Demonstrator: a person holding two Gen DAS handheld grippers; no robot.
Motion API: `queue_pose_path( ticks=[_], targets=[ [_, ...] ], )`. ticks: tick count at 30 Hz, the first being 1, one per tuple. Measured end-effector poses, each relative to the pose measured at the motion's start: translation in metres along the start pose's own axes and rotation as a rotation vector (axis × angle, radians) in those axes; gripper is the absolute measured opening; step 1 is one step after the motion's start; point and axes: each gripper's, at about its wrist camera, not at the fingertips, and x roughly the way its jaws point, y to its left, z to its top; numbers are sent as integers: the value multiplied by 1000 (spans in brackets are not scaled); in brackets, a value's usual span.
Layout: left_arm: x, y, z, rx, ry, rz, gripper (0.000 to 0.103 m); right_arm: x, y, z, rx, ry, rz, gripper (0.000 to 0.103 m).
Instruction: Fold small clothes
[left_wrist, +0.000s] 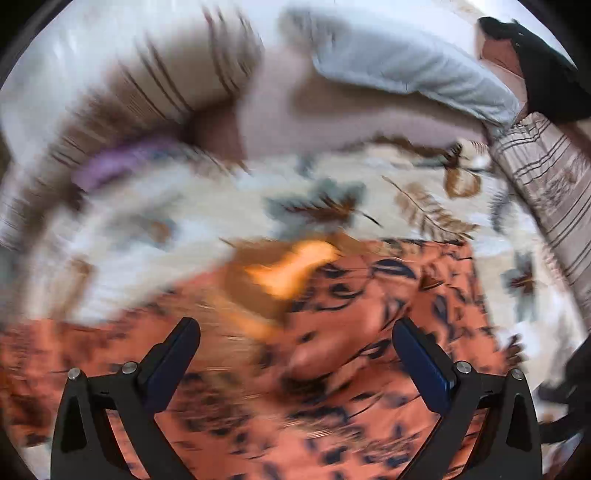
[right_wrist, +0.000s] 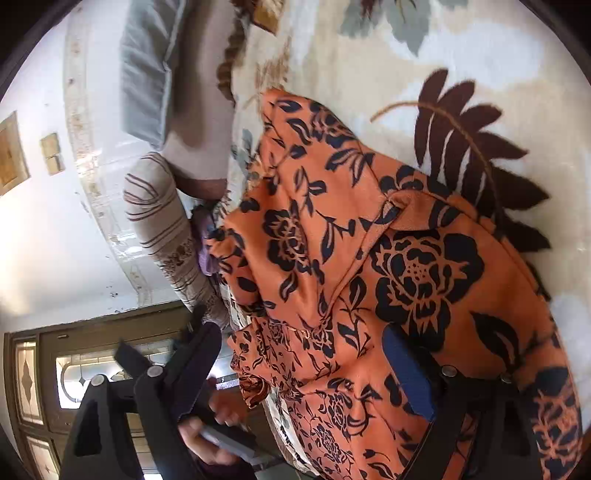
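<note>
- Lying bunched on the leaf-patterned bedspread (right_wrist: 498, 48), the orange floral garment (right_wrist: 369, 240) is running its long axis away from the right wrist camera toward the pillows.
- Sitting nearer — cloth is filling the gap — the right gripper (right_wrist: 306, 369) is holding its jaws released, pads not pressing.
- Hovering above the same garment, the left gripper (left_wrist: 295, 354) is showing its jaws spread and empty.
</note>
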Motion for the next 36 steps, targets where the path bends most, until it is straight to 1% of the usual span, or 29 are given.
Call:
queue_pose_path(
  ticks=[2, 4, 6, 7, 8, 9, 10, 11, 12, 13, 14, 18, 19, 23, 25, 26, 29, 32, 34, 36],
  targets=[
    [26, 7, 8, -107, 88, -64, 103, 11, 5, 5, -7, 12, -9, 90],
    [45, 14, 11, -206, 140, -130, 103, 16, 6, 11, -24, 12, -23, 90],
    [54, 19, 6, -299, 146, -202, 103, 24, 6, 14, -27, 9, -35, 90],
    [56, 19, 4, -324, 143, -229, 100, 27, 5, 19, -22, 9, -40, 90],
    [56, 18, 2, -327, 144, -243, 96, 30, 6, 17, -19, 9, -41, 90],
    [57, 15, 1, -318, 153, -247, 77, 32, 5, 19, -12, 10, -41, 90],
    [56, 12, 0, -304, 162, -235, 50, 31, 4, 21, -9, 10, -42, 90],
    [56, 12, 0, -298, 168, -222, 36, 33, 5, 23, -14, 7, -43, 90],
    [54, 12, 0, -295, 170, -218, 16, 29, 5, 22, -23, 6, -45, 90],
    [52, 12, 0, -295, 162, -230, 10, 31, 8, 24, -38, 3, -52, 90],
    [43, 16, -1, -295, 138, -242, 10, 30, 11, 18, -48, 1, -59, 90],
    [9, 22, -5, -291, 36, -249, 5, 29, 13, 16, -55, -5, -60, 90],
    [0, 25, -7, -289, 19, -237, 5, 28, 13, 16, -56, -7, -59, 90],
    [-37, 49, -23, -342, -63, -180, 5, 26, 15, 12, -74, -17, -68, 90],
    [-53, 66, -37, -365, -101, -127, 5, 29, 17, 11, -73, -25, -78, 90],
    [-60, 79, -48, -396, -116, -87, 5, 26, 14, 8, -70, -27, -79, 90],
    [-67, 117, -80, -484, -115, 16, 5, 23, 9, 7, -55, -39, -81, 90],
    [-68, 145, -114, -544, -73, 91, 5, 21, 10, 7, -59, -43, -86, 90],
    [-70, 159, -130, -566, -52, 107, 5, 20, 12, 7, -63, -45, -81, 90],
    [-74, 168, -138, -583, -55, 131, 5, 20, 15, 6, -75, -48, -85, 91]
  ],
)
